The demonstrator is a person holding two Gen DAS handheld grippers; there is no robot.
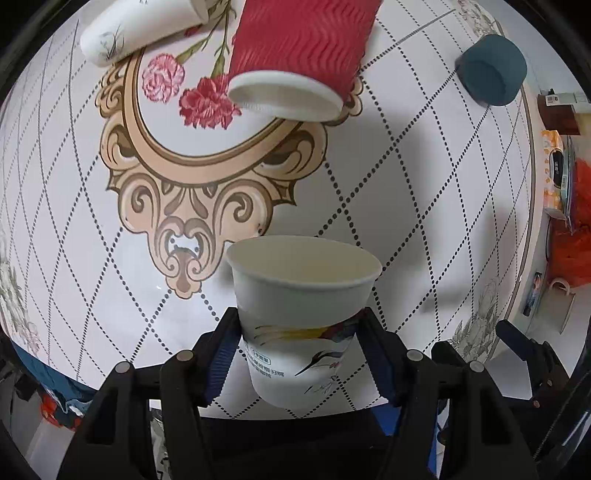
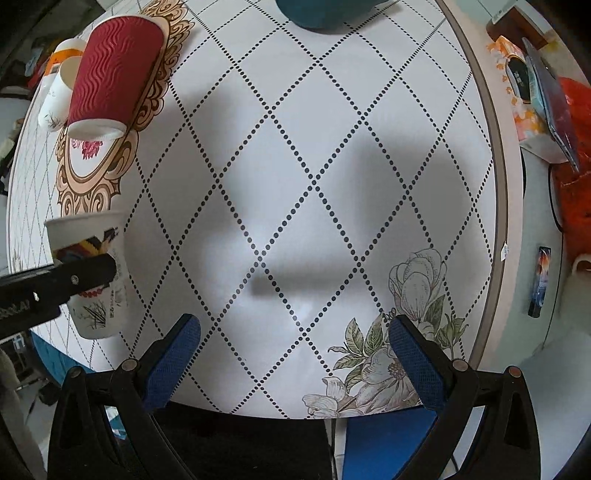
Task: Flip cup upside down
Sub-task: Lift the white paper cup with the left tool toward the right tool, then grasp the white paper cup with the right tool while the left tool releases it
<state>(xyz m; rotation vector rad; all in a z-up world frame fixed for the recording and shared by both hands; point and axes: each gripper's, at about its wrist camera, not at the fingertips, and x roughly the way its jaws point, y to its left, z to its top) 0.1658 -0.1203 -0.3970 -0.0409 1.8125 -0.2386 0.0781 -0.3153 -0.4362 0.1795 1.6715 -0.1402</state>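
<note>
My left gripper [image 1: 299,332] is shut on a white paper cup [image 1: 301,295] with a bird print. The cup is upright, mouth up, and held above the table near its front edge. The same cup [image 2: 92,273] shows at the left of the right wrist view, with a left finger [image 2: 74,277] across its side. My right gripper [image 2: 295,354] is open and empty above the table's front edge, to the right of the cup.
A red ribbed cup [image 1: 299,48] stands upside down on the round patterned table [image 1: 424,177], with a white cup [image 1: 133,29] behind it. A teal cup [image 1: 491,70] sits at the far right. Boxes and an orange bag [image 2: 576,147] lie beyond the table's right edge.
</note>
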